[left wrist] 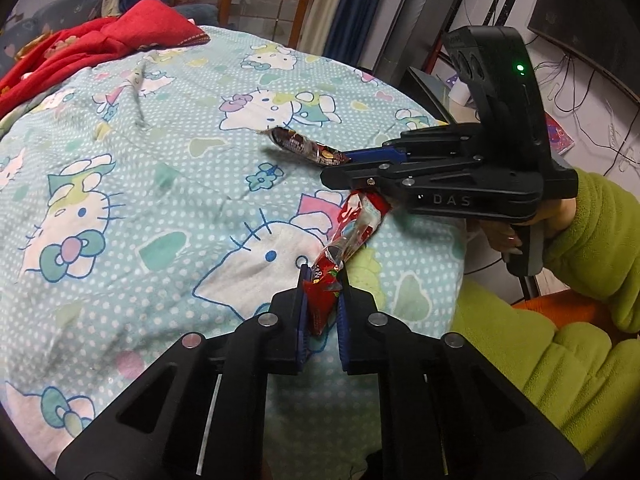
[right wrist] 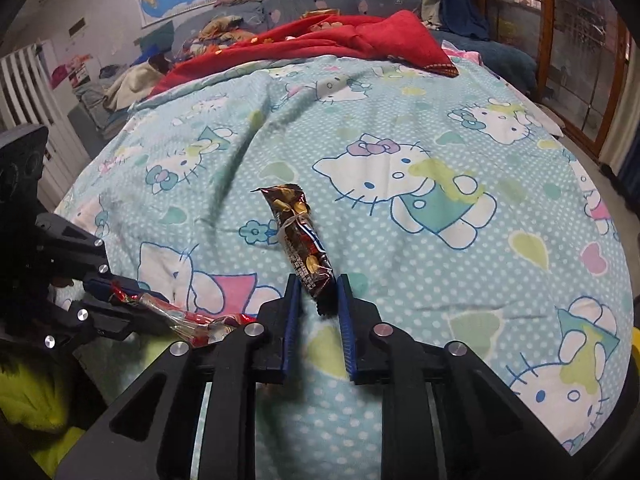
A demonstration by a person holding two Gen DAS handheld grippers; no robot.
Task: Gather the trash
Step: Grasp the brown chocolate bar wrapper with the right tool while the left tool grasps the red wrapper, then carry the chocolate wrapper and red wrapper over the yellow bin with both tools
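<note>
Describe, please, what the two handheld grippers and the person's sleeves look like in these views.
Both are matte black plastic. The left gripper and the right gripper have ribbed blue pads on their fingers and round silver pivot pins. Seen from the left wrist, the right one bears pale "DAS" lettering, a pistol handle and a glowing green light. The fuzzy lime-green fleece sleeve covers the wrist.
</note>
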